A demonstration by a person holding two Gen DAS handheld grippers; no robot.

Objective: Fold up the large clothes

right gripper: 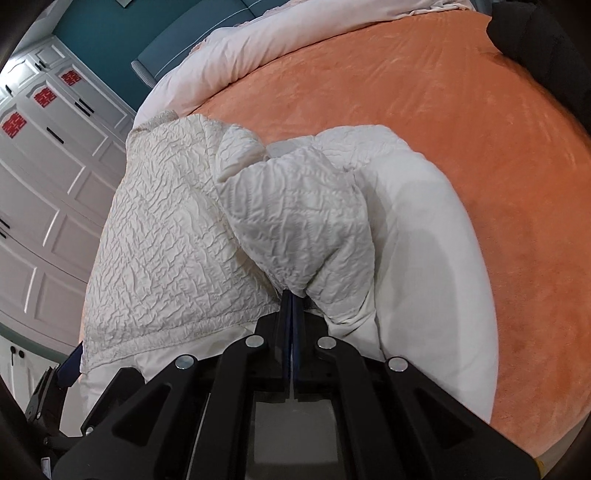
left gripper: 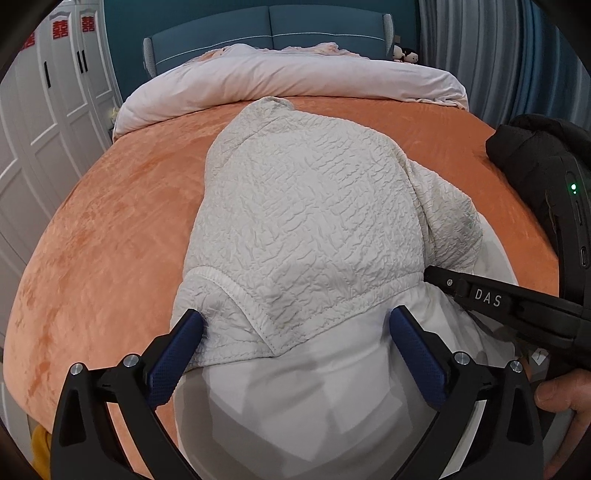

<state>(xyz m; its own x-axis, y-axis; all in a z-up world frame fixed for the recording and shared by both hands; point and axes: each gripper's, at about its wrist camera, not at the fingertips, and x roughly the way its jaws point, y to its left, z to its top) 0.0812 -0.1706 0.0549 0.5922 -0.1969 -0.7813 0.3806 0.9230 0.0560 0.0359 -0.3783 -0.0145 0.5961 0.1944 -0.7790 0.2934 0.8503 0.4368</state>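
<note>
A cream crinkled jacket (left gripper: 306, 206) lies lengthwise on the orange bed cover (left gripper: 110, 229), its smooth white lining (left gripper: 295, 391) showing at the near end. My left gripper (left gripper: 295, 328) is open, its blue pads astride the jacket's near hem, nothing pinched. In the right wrist view the jacket (right gripper: 162, 229) spreads to the left, with a bunched fold (right gripper: 303, 225) raised in the middle. My right gripper (right gripper: 292, 299) is shut on that fold at its lower edge. The right gripper's black body (left gripper: 517, 306) enters the left wrist view from the right, reaching to the jacket's side.
A rolled pale pink duvet (left gripper: 288, 81) lies across the head of the bed before a teal headboard (left gripper: 269, 33). White wardrobe doors (left gripper: 40, 122) stand to the left, grey curtains (left gripper: 498, 55) to the right. A black garment (left gripper: 532, 147) rests at the bed's right edge.
</note>
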